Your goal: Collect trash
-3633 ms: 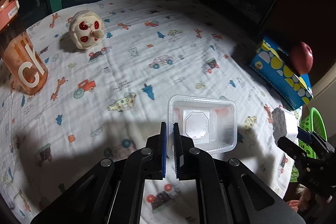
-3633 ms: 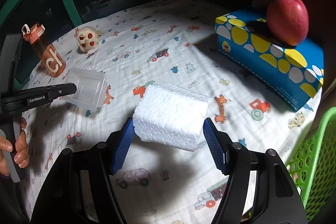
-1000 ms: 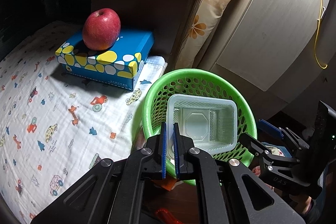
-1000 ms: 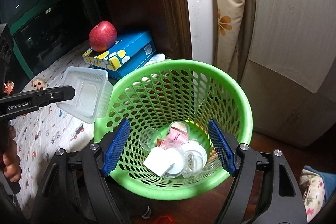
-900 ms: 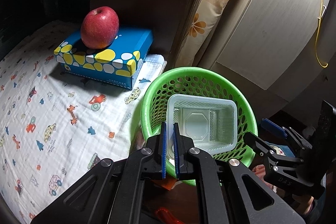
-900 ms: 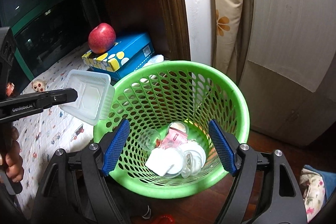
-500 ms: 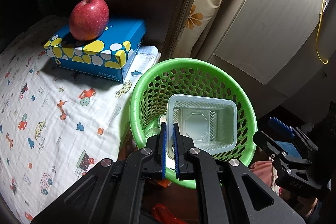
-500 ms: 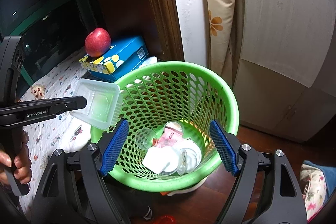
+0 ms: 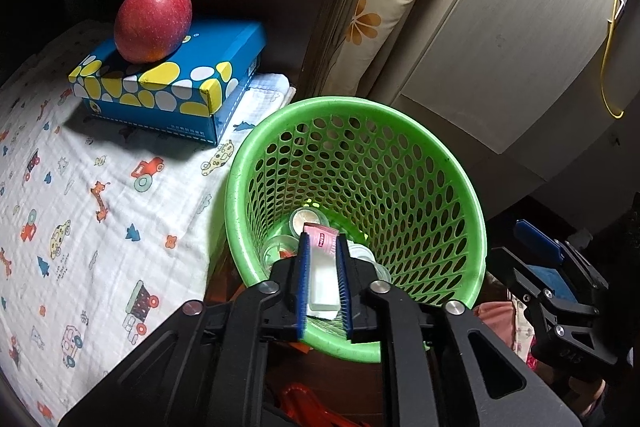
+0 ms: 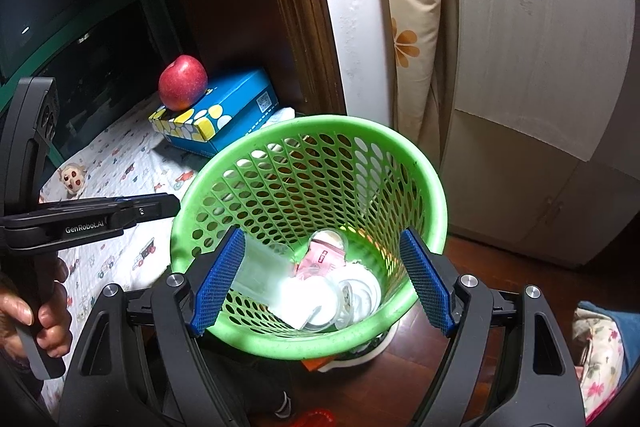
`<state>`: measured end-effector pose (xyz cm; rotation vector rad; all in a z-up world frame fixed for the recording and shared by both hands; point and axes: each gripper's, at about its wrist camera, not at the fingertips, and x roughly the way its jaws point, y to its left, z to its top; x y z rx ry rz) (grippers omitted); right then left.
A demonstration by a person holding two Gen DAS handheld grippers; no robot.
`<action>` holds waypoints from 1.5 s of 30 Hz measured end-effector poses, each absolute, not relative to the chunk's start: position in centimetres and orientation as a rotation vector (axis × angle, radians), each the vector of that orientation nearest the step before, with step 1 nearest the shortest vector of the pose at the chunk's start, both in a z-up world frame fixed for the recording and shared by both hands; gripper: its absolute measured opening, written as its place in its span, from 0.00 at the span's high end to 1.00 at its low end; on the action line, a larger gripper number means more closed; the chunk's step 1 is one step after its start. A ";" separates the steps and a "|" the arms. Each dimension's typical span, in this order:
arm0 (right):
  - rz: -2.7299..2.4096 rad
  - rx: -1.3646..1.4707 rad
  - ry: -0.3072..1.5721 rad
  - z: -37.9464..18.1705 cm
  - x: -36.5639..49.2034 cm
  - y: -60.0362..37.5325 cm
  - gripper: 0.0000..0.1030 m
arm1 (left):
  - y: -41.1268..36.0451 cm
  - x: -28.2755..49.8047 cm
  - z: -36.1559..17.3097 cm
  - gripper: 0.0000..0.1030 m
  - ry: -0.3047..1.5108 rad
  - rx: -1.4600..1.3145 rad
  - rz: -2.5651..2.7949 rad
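The green mesh basket (image 9: 352,103) (image 10: 320,121) stands on the floor beside the bed. My left gripper (image 9: 322,239) (image 10: 170,203) hangs over its near rim, jaws opening a narrow way, with nothing pressed between the pads. The clear plastic tray (image 10: 260,267) is blurred inside the basket against its left wall; in the left wrist view a pale slab (image 9: 324,283) shows below the jaws. A pink packet (image 10: 320,258), a white foam piece (image 10: 304,301) and clear lids (image 10: 356,293) lie at the bottom. My right gripper (image 10: 322,235) (image 9: 540,259) is open and empty above the basket.
A red apple (image 9: 154,21) sits on a blue spotted box (image 9: 192,83) on the printed bed sheet (image 9: 80,207). A small doll (image 10: 72,177) lies farther back. A flowered pillow (image 10: 412,39) and pale cupboard (image 10: 540,67) stand behind the basket. A hand (image 10: 48,319) holds the left gripper.
The left jaws have parted and the clear tray has left them and dropped into the basket. The left gripper came lower over the basket. The right gripper has kept still.
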<state>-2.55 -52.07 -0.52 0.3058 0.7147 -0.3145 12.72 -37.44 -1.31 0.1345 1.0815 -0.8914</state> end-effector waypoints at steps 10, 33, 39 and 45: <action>-0.279 0.302 0.722 -0.5 -2.4 -50.7 0.23 | -35.1 12.7 -0.6 0.47 1.035 0.124 -0.832; -0.119 0.246 0.730 0.8 1.2 -43.1 0.16 | -24.8 12.8 2.1 0.09 0.890 0.096 -0.537; -0.094 0.222 0.721 1.2 2.0 -41.0 0.15 | -21.7 12.8 2.3 0.08 0.884 0.059 -0.457; -0.068 0.209 0.717 1.3 2.8 -39.3 0.15 | -18.6 12.5 2.5 0.07 0.848 0.029 -0.378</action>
